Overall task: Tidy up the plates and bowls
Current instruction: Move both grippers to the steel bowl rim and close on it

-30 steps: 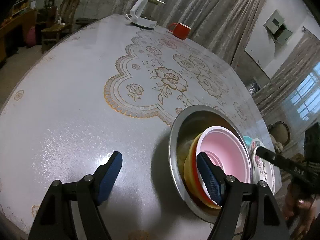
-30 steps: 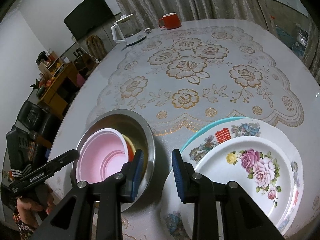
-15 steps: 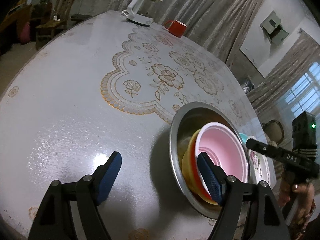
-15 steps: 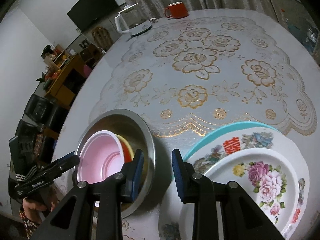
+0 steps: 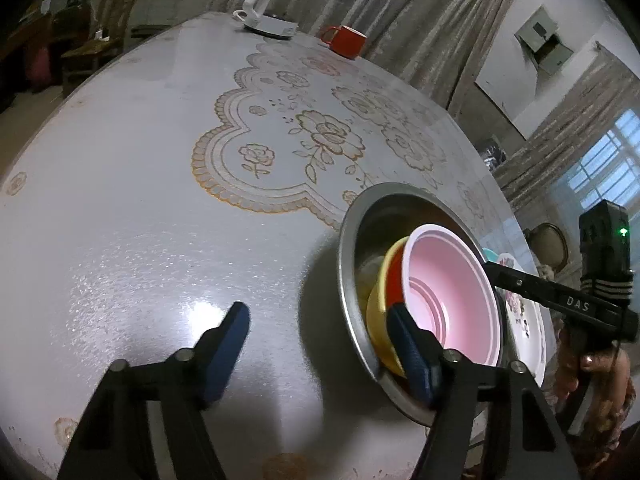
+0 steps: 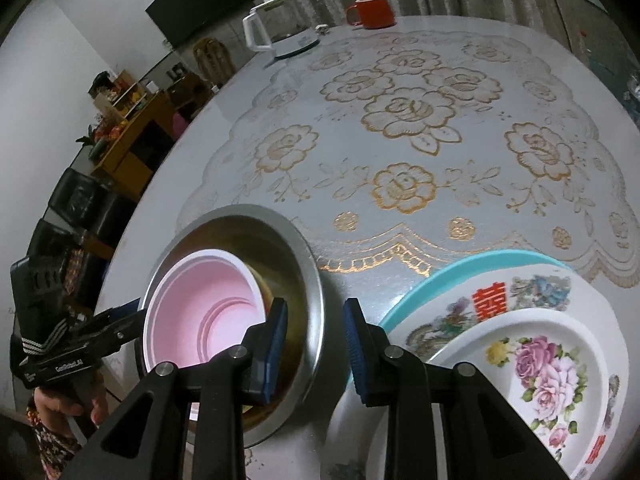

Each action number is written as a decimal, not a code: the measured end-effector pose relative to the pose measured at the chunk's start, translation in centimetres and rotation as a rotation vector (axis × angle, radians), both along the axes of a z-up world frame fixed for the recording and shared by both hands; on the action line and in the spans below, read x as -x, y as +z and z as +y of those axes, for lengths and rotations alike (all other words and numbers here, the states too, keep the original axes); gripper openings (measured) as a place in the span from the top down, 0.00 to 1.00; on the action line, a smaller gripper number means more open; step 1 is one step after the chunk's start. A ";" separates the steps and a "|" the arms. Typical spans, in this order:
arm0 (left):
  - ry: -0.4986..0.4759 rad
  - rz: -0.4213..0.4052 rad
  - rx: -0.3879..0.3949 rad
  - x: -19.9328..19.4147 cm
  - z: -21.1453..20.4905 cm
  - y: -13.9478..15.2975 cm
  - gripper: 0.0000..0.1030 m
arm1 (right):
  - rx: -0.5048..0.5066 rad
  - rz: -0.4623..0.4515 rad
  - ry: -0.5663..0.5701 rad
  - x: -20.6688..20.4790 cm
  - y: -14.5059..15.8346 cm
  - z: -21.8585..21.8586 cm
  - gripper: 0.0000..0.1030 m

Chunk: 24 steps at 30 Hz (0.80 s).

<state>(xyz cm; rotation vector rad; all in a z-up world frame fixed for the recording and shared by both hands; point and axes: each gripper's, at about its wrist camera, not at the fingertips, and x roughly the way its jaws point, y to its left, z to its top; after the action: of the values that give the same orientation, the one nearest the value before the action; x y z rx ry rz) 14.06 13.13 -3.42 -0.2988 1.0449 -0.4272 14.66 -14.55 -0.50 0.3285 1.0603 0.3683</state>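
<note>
left gripper [image 5: 320, 336]: tilted down, jaws apart, just been closing, astride steel basin [image 5: 352, 280] rim | right gripper [image 6: 316, 340]: tilted down, narrowly apart, empty, over basin edge | pink bowl [image 6: 200, 316] nested in basin on desk [image 5: 140, 200] | labels: "DAS", "GenRobot.AI"

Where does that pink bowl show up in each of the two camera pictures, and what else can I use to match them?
Left wrist view: the pink bowl sits lower right, nested inside the steel basin.
Right wrist view: the pink bowl sits lower left, in the same steel basin.
Shared landmark: the red mug at the table's far edge, beside the white kettle.
</note>
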 end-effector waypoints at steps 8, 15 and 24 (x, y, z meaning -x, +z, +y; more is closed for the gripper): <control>-0.057 0.005 0.052 0.3 -0.1 0.2 0.50 | 0.004 0.022 0.022 -0.9 -1.0 0.0 0.77; -0.104 -0.004 0.048 1.1 -0.5 0.2 0.50 | 0.021 0.042 0.090 -1.7 -1.8 1.0 0.82; -0.126 -0.007 0.062 1.2 -0.4 0.1 0.50 | 0.021 0.042 0.109 -2.3 -2.2 1.5 0.85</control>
<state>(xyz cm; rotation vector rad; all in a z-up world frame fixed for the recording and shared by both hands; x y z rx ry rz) 12.87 12.72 -3.31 -0.2874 1.0484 -0.5749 16.97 -13.05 -2.67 0.2611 1.1254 0.4486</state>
